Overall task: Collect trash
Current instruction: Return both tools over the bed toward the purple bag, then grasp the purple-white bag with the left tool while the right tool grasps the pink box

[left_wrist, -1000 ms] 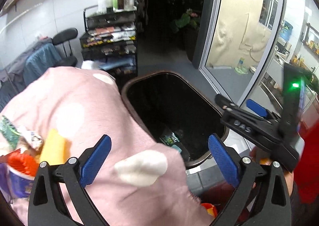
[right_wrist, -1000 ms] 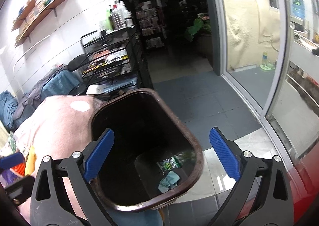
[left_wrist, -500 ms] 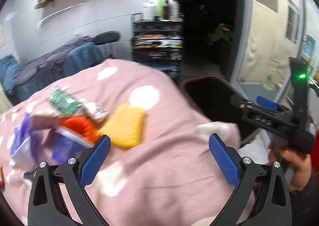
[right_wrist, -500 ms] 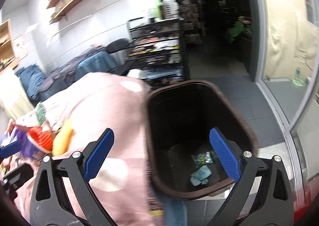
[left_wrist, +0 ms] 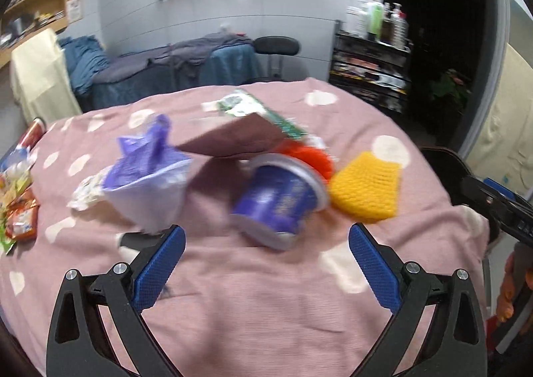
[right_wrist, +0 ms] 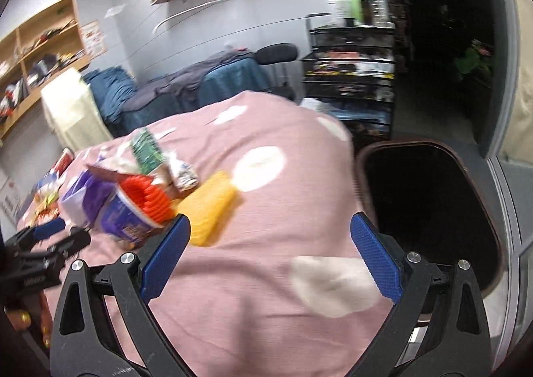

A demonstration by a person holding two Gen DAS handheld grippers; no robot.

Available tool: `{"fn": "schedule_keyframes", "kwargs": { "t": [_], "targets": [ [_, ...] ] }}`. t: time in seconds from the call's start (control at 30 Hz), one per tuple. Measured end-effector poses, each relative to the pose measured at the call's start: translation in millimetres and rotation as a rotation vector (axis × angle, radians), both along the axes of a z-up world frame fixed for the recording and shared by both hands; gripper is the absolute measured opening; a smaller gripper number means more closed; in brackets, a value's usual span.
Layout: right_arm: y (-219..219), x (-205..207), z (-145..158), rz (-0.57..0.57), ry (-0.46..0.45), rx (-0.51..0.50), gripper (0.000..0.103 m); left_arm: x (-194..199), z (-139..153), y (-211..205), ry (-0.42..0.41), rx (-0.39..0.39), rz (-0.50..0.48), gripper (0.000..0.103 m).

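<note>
Both tongs were spread, empty. My left tongs (left_wrist: 266, 263) sat nearest the purple cup (left_wrist: 279, 200), tipped over on the pink cloth (left_wrist: 266, 310) just ahead, axis slanting away right. Bin (right_wrist: 429, 210) right of my right tongs (right_wrist: 269, 260).

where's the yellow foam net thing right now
The yellow foam net lies on the pink spotted cloth, right of the tipped purple cup and touching the orange net, toward the bin.
</note>
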State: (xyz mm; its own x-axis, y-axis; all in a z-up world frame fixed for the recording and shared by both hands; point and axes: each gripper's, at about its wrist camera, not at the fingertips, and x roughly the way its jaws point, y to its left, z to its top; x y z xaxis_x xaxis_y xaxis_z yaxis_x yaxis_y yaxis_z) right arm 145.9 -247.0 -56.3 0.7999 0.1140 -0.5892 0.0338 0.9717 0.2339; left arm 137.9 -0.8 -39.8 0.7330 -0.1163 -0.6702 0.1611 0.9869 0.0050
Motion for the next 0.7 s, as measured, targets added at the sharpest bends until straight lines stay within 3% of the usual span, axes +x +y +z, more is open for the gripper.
{"fn": "schedule_keyframes", "kwargs": {
  "t": [0.33,0.67,0.7],
  "targets": [
    [61,16,11,0.205,-0.001,-0.055,0.095,25,-1,60,0.015,0.023,0.163,0.097],
    [94,26,10,0.295,0.015,-0.086,0.095,59,-11,62,0.066,0.111,0.156,0.097],
    [94,26,10,0.297,0.017,-0.087,0.095,60,-11,61,0.064,0.114,0.156,0.092]
  ]
}}
